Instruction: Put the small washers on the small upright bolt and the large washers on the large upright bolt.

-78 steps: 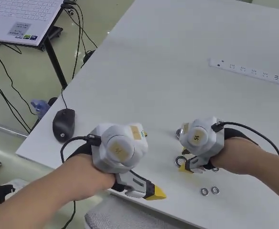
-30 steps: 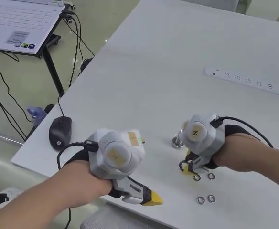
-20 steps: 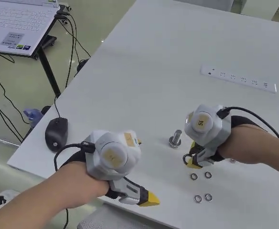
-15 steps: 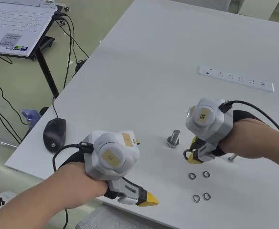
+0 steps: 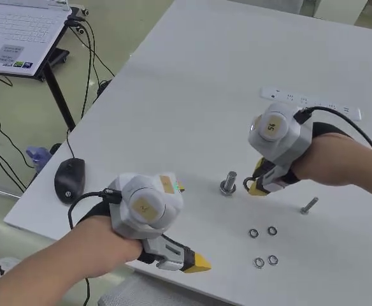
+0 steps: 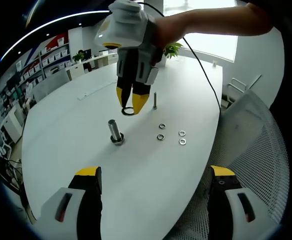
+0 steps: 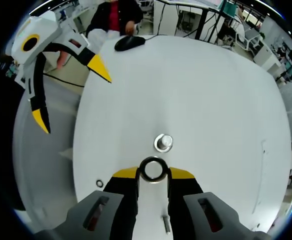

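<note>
So the right gripper (image 5: 257, 186) has its jaws pinched on a large washer (image 5: 248, 185). It grips the rim, so the ring sticks out past the yellow tips. In the head view the washer sits at about 3 o'clock from the large upright bolt (image 5: 228, 183), just beside it and not on it. The left gripper view shows the ring hanging in the air, higher than the bolt's top and off to one side. The bolt stands wide end down on the white table (image 5: 192, 95).

The small upright bolt (image 5: 309, 205) is at roughly 4 o'clock from the big one, well apart from it. The four small washers (image 5: 253, 233) lie flat in a loose square at about 5 o'clock from the large bolt, near the table's front edge. None of them touches either bolt.

The left gripper (image 6: 155, 172) has its jaws spread wide, just tabletop between them. In the head view it's down at 7 o'clock from the large bolt, at the near edge.

Off to the sides there's a black mouse (image 5: 69, 180) at 9 o'clock, a power strip (image 5: 310, 103) at 1 o'clock, and a laptop (image 5: 17, 25) on a stand at 10 o'clock.
</note>
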